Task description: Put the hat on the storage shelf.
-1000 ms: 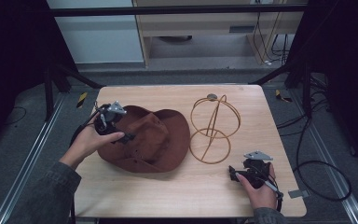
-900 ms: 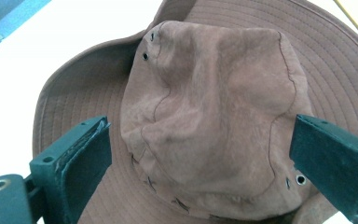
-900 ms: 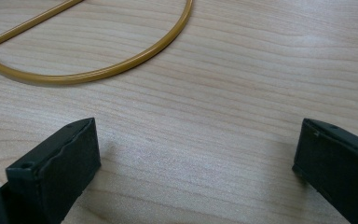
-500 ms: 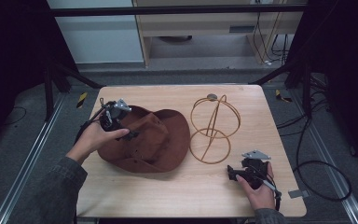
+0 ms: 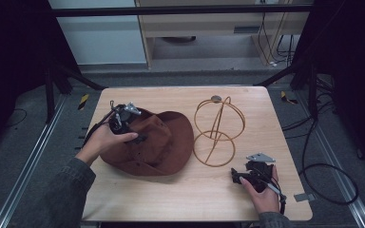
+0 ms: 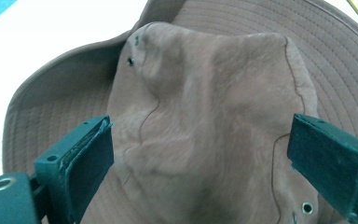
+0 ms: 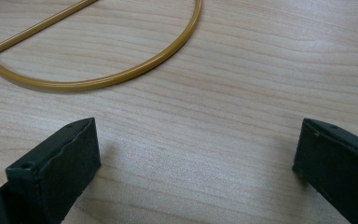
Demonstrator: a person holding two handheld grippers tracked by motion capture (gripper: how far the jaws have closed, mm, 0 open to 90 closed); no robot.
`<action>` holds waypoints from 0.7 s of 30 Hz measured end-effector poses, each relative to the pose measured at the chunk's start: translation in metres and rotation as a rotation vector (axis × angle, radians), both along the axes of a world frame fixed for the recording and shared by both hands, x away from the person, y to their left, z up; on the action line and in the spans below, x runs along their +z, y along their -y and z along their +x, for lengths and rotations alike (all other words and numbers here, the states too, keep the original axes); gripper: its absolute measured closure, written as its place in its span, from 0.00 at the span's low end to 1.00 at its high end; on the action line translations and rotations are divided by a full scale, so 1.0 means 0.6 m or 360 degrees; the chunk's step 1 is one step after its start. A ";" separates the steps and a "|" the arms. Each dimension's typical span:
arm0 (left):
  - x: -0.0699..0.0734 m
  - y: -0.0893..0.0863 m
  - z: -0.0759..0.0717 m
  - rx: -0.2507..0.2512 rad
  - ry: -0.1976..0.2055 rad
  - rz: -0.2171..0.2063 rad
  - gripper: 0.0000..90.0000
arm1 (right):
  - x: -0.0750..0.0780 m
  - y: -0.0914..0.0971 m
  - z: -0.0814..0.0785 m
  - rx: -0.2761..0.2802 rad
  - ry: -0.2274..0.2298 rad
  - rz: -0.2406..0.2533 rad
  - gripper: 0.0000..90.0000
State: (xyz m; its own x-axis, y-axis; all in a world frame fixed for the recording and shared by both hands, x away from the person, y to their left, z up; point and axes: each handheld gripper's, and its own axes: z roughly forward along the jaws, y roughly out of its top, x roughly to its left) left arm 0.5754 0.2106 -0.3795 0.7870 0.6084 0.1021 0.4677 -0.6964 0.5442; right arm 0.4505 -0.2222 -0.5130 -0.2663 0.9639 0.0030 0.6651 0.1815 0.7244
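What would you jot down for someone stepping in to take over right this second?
Left gripper: open, jaws either side of the brown hat's crown, not yet closed on it.
Right gripper: open, holding nothing, low over the bare table near the base ring of the gold wire stand.
Hat lies flat on the table, left of the stand, which stands upright with nothing on it.
Done: left gripper lined up.
Left, probably: grip the hat and set it on the stand.

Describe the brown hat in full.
The brown hat lies crown up on the wooden table, left of the gold wire stand. It looks like soft suede: a creased, dented crown, a wide brim with rows of stitching, small metal eyelets. The left tongs stand open astride the crown, not closed on it.
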 end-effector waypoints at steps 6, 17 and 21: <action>-0.012 0.015 0.004 -0.0023 -0.0010 0.0073 0.10 | 0.000 0.001 -0.002 0.0016 0.0001 -0.0005 0.00; -0.028 0.027 0.009 -0.0011 -0.0035 0.0070 0.14 | 0.000 0.001 -0.003 0.0021 0.0000 0.0001 0.00; -0.030 0.029 0.010 0.0000 -0.0035 0.0062 0.20 | 0.000 0.001 -0.003 0.0021 0.0000 0.0000 0.00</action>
